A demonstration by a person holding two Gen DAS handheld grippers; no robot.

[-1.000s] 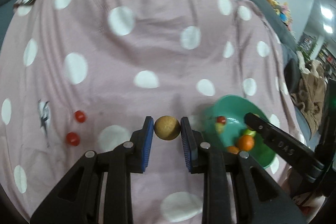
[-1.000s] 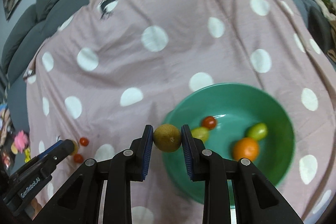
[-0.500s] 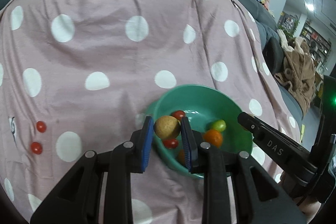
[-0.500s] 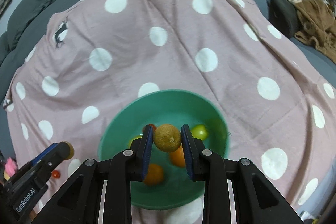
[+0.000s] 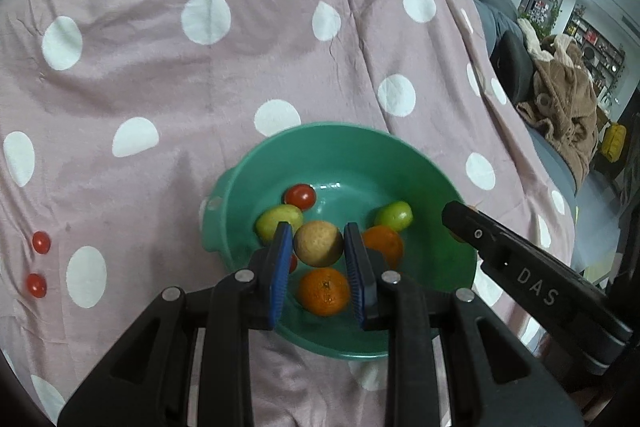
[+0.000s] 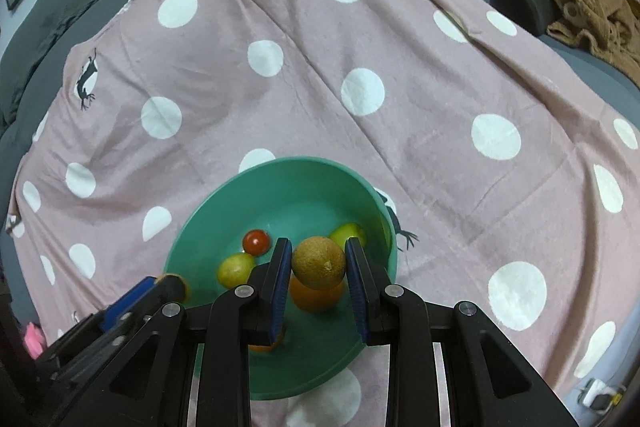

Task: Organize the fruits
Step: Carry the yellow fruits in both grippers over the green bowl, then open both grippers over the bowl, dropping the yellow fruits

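The left gripper (image 5: pixel 319 251) clamps a tan round fruit (image 5: pixel 318 243) above the green bowl (image 5: pixel 440 187); the right gripper (image 6: pixel 319 259) clamps a brown fruit (image 6: pixel 318 262) there too — 2 cherry tomatoes (image 5: pixel 38 263) lie far left on the cloth.

Tan fruit (image 5: pixel 318 243) between fingers (image 5: pixel 281 259) above green bowl (image 5: pixel 452 187)

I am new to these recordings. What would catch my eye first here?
Each gripper grips a round brownish fruit above the green bowl: left gripper, right gripper. Oranges, green fruits and a red tomato lie inside it. Two more tomatoes sit left on the polka-dot blanket.
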